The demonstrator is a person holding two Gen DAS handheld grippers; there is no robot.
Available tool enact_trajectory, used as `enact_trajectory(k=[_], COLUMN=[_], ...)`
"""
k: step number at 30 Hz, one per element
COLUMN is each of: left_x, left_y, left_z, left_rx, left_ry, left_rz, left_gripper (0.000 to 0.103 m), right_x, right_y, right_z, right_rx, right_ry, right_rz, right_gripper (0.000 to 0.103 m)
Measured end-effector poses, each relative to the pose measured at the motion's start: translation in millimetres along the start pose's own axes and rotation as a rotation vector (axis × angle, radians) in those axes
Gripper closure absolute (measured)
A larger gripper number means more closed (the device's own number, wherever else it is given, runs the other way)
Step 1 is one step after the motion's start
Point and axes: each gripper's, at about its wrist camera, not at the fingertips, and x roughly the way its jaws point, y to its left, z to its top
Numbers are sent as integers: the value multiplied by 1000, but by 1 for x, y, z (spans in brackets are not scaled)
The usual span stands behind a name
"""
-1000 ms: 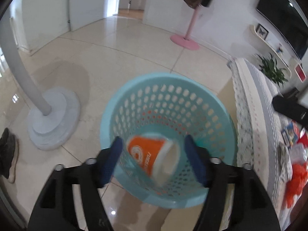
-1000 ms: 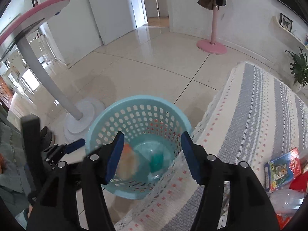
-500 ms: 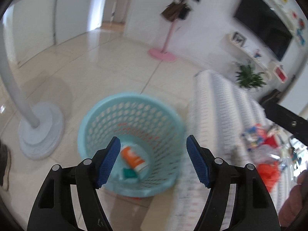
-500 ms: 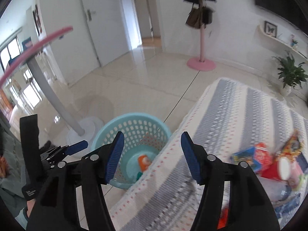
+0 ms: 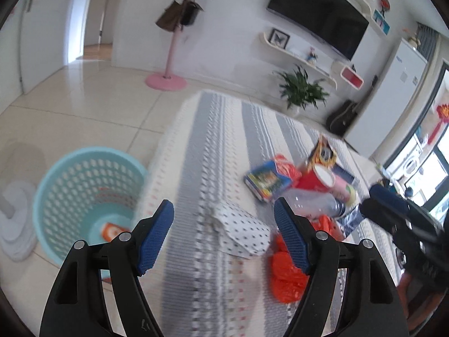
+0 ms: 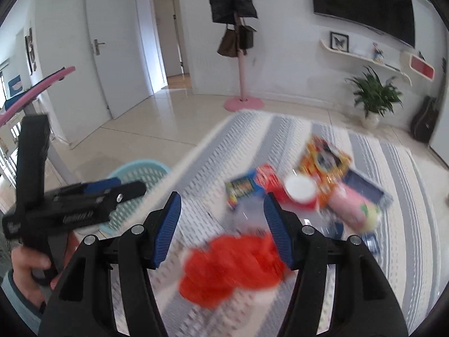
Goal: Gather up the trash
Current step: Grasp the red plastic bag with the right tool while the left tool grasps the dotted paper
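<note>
Both tools hung spread and empty, the left tool [image 5: 224,231] over the striped counter [image 5: 207,140], the right tool [image 6: 221,230] above the crumpled orange bag [image 6: 233,266], which looked light, soft and slippery, best pinched at a bunched fold.

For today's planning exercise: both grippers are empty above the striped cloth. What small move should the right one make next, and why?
Probably ease the right gripper forward and down over the crumpled orange bag. Its jaws stand open and empty, and the bag is the nearest piece of trash, lying just below them on the striped cloth. The teal basket waits on the floor beside the cloth.
</note>
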Motion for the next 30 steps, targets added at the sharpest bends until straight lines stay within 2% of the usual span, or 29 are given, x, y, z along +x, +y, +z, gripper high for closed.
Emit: enact_trajectory(k=[2, 8, 14, 15, 16, 20, 24, 28, 30], left_x=[17, 50, 74, 77, 79, 93, 96, 101, 103], left_y=[-4, -11, -9, -8, -6, 4, -1, -13, -18], left_z=[-5, -19, -22, -24, -25, -34, -35, -37, -38], left_rx=[-7, -17, 1, -7, -13, -62, -47, 8, 31], left_ry=[15, 65, 125, 126, 123, 154, 149, 146, 143], left_rz=[-10, 26, 46, 44, 32, -7, -26, 38, 63], left_gripper=[31, 33, 33, 36, 45, 46, 46, 48, 50], right_x=[0, 6, 26, 30, 35, 58, 74, 80, 82], right_y=[-11, -17, -7, -5, -3, -5, -10, -12, -11], right_z=[-18, -54, -61, -62, -64, -72, -80, -79, -80], right_rx=[13, -10, -49, -54, -58, -18, 6, 18, 18], right_ry=[6, 21, 31, 35, 43, 97, 142, 155, 163], right_rz=[-9, -17, -8, -7, -8, 0, -16, -3, 4], right_gripper=[45, 45, 45, 45, 45, 45, 44, 45, 52])
